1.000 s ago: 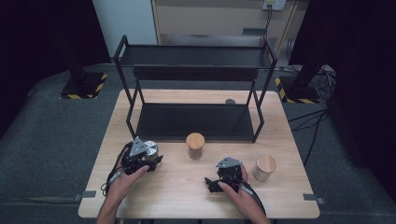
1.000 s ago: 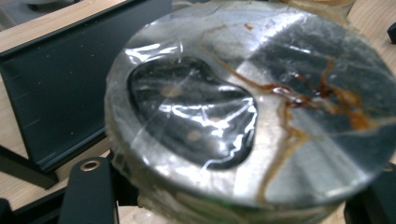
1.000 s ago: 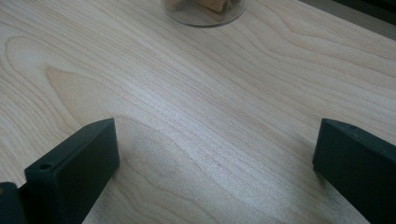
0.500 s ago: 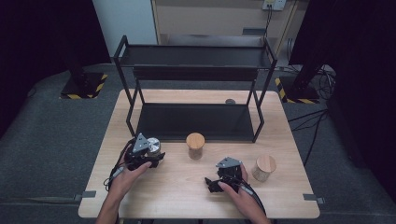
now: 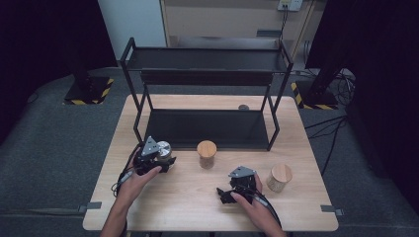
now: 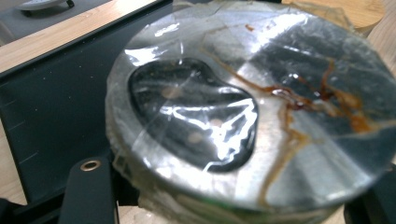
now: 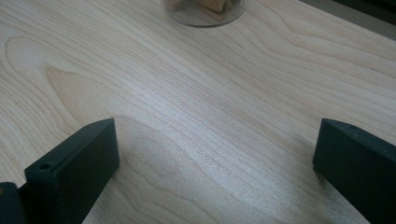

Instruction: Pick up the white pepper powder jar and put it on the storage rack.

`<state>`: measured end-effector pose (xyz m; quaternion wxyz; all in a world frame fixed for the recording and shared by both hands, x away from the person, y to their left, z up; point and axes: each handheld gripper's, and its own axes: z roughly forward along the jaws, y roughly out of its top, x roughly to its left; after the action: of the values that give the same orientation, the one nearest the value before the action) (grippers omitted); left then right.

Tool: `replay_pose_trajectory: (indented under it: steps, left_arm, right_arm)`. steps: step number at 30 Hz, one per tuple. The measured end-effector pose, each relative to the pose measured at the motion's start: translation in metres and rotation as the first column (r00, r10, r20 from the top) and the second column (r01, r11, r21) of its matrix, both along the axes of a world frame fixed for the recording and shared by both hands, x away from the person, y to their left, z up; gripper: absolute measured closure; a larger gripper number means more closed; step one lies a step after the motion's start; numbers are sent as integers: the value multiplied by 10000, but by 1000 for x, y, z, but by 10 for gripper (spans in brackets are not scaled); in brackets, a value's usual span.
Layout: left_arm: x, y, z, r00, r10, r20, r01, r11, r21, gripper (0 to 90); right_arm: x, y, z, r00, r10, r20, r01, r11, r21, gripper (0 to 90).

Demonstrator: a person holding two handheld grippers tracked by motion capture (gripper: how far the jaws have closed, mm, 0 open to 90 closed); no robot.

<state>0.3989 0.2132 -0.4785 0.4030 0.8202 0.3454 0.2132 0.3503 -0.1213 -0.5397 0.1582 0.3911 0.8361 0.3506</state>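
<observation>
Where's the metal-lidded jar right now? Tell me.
In the high view, the metal-lidded jar sits at the table's left, between the left gripper's jaws, just before the black rack's lower shelf, left of the cork-lidded jar.

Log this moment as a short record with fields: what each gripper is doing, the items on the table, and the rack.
left gripper: jaws on either side of the silver-lidded jar, at the rack's front edge
right gripper: open, low over bare table, holding nothing
cork-lidded jars: one mid-table, one by the right hand
rack: black, two shelves, both bare
</observation>
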Motion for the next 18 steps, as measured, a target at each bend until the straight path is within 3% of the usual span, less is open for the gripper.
replay_pose_trajectory:
  steps: [18]
  left_arm:
    - [20,-10,11,9998,11,223,-10,10000,-66,298]
  right_arm:
    - [0,0,0,10000,-7,-2,7,10000,2,4]
